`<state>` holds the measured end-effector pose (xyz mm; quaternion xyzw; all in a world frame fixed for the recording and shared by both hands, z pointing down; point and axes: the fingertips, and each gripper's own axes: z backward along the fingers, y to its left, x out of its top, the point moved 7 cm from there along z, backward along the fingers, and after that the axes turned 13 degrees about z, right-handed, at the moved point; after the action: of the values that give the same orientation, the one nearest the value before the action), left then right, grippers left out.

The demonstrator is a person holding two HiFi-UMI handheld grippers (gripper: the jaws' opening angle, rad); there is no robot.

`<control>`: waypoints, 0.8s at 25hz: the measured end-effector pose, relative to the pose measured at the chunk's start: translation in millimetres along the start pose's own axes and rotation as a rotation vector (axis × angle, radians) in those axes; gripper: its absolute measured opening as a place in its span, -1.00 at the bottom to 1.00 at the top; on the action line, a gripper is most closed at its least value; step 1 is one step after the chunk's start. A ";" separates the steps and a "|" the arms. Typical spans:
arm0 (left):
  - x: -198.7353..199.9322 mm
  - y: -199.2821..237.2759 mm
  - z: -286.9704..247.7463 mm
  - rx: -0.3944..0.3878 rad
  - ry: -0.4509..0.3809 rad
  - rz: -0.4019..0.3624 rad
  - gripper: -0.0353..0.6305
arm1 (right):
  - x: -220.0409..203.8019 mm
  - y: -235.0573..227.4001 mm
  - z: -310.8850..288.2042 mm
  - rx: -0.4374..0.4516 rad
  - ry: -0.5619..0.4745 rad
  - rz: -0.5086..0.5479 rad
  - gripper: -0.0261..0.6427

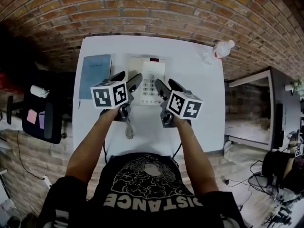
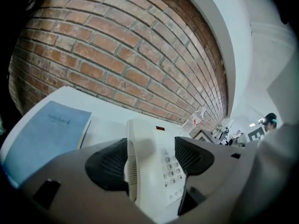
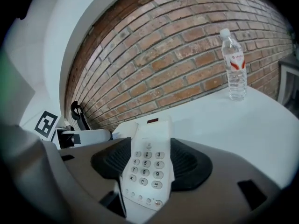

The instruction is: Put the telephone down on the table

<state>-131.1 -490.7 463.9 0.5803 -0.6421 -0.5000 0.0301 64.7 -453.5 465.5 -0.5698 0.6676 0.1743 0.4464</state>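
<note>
A white push-button telephone [image 1: 148,77] lies flat on the white table [image 1: 199,103], handset on its left side, its coiled cord [image 1: 128,129] trailing toward me. My left gripper [image 1: 128,77] hovers at the phone's near left corner and stands open. In the left gripper view the handset and keypad [image 2: 156,143] show in the gap between the dark pads [image 2: 107,164]. My right gripper [image 1: 166,84] is at the near right corner, also open. The keypad [image 3: 148,164] fills the gap between its pads [image 3: 189,164]. I cannot see either pair of pads pressing on the phone.
A blue notebook [image 1: 95,72] lies left of the phone. A clear water bottle [image 3: 233,69] stands at the table's far right corner by the brick wall [image 1: 152,8]. A black chair [image 1: 42,113] is left of the table and a dark cabinet [image 1: 275,113] is to its right.
</note>
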 end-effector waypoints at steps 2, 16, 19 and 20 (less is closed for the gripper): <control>3.8 -11.3 12.8 -0.001 -0.032 -0.042 0.03 | 9.5 7.3 9.6 0.010 -0.026 0.032 -0.16; 3.2 -83.9 102.4 0.069 -0.263 -0.275 -0.60 | 51.2 45.1 105.0 0.056 -0.209 0.247 -0.73; -6.4 -92.3 118.8 0.084 -0.300 -0.277 -0.69 | 45.9 48.5 124.6 0.066 -0.228 0.262 -0.82; -8.8 -94.4 124.8 0.088 -0.313 -0.273 -0.75 | 44.1 50.1 130.9 0.067 -0.235 0.263 -0.85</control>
<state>-138.0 -391.7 342.6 0.5782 -0.5755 -0.5548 -0.1633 72.9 -368.6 345.8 -0.4380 0.6850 0.2745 0.5133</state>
